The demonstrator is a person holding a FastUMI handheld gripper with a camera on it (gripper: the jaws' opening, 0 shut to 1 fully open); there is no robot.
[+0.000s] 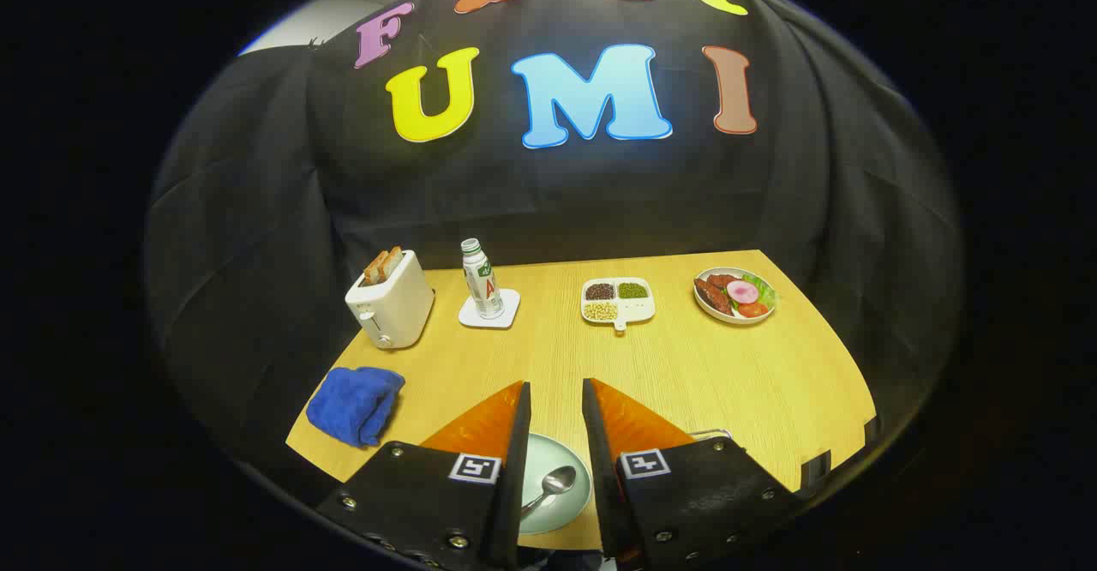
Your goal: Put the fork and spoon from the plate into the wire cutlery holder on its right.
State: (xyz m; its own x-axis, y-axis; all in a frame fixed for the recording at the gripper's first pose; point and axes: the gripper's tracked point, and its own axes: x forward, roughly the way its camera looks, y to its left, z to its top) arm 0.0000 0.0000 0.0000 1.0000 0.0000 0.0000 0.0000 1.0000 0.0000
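A staged demonstration booth dressed as a breakfast corner, not a lived-in kitchen. Black cloth [257, 211] drapes the whole backdrop and sides, with a pale wall [291, 27] showing at the upper left. A light wooden bench [686, 365] at centre carries a tidy row of props: a white two-slot toaster with toast [390, 301], a small labelled bottle on a white square coaster [482, 284], a white divided dish of beans [617, 300], a round plate of meat and salad [735, 295], and a folded blue cloth [356, 404] lower left.

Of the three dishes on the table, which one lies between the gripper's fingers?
The pale green plate holding the spoon, seen in the gap between the open gripper's fingers. The divided dish and food plate sit far beyond.
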